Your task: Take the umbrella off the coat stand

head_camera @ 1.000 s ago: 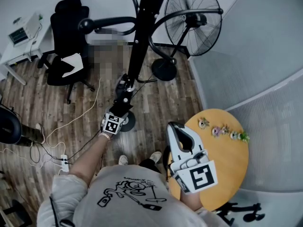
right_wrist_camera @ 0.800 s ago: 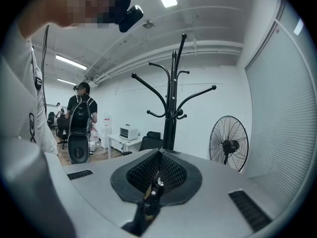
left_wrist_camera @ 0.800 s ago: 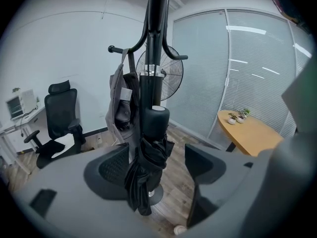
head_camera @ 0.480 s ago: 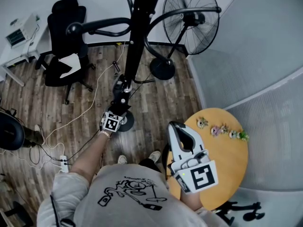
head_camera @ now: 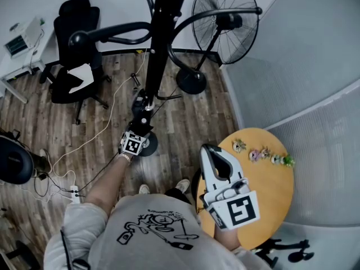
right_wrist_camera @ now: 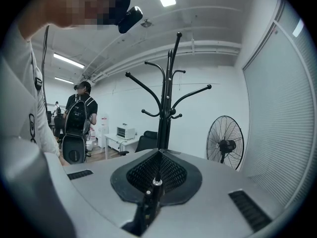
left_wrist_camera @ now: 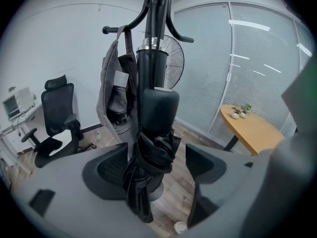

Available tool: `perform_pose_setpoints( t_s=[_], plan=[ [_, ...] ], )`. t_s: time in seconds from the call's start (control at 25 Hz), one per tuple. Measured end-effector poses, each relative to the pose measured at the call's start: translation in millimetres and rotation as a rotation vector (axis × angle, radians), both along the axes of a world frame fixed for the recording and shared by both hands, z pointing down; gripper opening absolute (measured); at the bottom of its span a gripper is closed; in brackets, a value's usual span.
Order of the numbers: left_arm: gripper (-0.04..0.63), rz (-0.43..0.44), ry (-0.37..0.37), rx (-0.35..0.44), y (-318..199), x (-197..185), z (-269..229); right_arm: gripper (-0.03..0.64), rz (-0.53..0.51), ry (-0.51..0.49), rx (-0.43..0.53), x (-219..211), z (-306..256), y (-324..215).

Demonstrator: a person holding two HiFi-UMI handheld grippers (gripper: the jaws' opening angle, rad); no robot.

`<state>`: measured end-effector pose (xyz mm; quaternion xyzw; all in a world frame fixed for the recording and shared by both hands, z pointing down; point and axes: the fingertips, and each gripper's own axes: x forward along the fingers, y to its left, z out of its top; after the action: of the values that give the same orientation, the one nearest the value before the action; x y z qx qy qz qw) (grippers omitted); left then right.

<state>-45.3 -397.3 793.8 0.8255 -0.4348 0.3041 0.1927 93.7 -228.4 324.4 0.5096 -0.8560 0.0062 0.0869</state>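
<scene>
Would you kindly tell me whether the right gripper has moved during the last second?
No. The right gripper stays put over the left edge of the round wooden table, claw shut.

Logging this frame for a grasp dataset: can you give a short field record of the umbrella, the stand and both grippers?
umbrella: black, folded, hanging against the coat stand pole
left gripper: open, one jaw on each side of the umbrella, not closed on it
right gripper: shut, empty, held back by the round table
also on stand: grey bag on a hook
task state: umbrella not yet lifted off
</scene>
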Motion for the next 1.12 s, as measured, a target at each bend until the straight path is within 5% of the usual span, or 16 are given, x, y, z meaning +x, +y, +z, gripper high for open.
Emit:
perform_pose_setpoints(
  t_s=[0.88, 1.12],
  plan=[
    [0.352, 0.011, -0.076, -0.033, -14, 8, 23, 0.017, 0.058, 0.012, -0.013, 22, 1, 4],
    [0.239, -0.008, -0.115, -0.009, -18, 6, 17, 0.017, 0.073, 0.012, -0.018, 27, 4, 8]
  ],
)
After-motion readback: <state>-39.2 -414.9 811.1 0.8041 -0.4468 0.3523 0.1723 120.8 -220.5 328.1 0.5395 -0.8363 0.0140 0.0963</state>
